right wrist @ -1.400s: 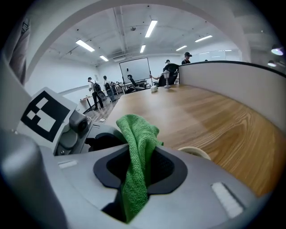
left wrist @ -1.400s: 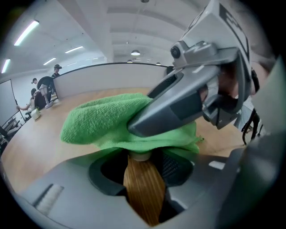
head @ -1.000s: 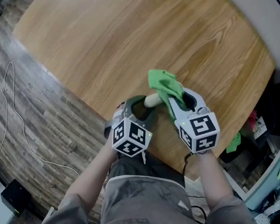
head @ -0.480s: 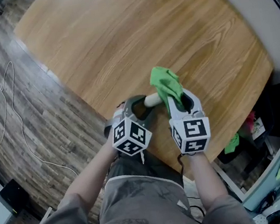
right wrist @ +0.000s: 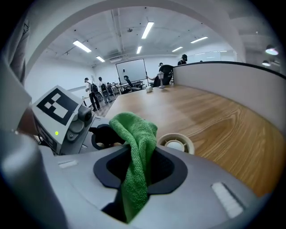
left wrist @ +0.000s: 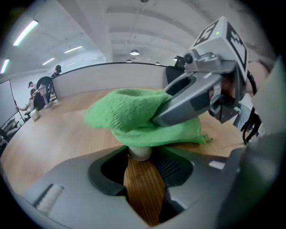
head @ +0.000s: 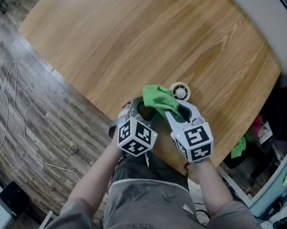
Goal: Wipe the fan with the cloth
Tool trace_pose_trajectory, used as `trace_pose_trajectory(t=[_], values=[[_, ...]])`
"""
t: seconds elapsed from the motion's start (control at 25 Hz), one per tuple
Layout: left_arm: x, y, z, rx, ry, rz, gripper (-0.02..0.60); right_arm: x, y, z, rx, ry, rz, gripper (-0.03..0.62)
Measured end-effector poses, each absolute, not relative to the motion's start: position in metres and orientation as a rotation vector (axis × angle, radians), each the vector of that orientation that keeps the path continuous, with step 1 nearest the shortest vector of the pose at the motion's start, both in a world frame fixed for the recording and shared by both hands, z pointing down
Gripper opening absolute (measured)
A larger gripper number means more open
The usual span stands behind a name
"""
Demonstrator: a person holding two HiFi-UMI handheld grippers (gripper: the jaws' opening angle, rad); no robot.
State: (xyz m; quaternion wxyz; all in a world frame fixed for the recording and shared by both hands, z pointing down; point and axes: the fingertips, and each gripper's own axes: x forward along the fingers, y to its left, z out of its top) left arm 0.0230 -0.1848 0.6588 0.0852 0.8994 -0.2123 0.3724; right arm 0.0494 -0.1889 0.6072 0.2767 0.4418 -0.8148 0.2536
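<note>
Though under cloth (head: 157,98), fan (head: 181,90) seemingly gripped by left claw (left wrist: 142,157), cloth by right claw (right wrist: 141,167).

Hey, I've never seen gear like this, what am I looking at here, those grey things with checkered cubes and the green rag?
A person holds two hand-held grippers, each a tool with two jaws; the patterned cubes are part of them. The top-down picture comes from a camera on the person's head. The other two come from cameras riding on each gripper, looking along its jaws. Over the wooden table, the left gripper clamps the handle of a small cream fan. The right gripper pinches a green cloth, draped over that handle beside the fan's round head.
</note>
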Motion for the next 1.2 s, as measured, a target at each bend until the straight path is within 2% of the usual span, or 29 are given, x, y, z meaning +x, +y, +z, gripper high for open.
trace_pose_trajectory(t=[0.4,0.76,0.96,1.2], values=[[0.024,-0.184,0.657,2.733,-0.674,1.105,0.176,0.146,-0.214,0.598,1.522,-1.988,0.615,0.1],[0.022,-0.185,0.656,2.73,-0.669,1.103,0.176,0.071,-0.215,0.597,1.402,-2.099,0.546,0.1],[0.022,-0.184,0.657,2.726,-0.672,1.103,0.176,0.036,-0.191,0.607,1.168,-2.181,0.602,0.1],[0.026,-0.184,0.659,2.735,-0.663,1.099,0.175,0.056,-0.183,0.61,1.18,-2.149,0.631,0.098]])
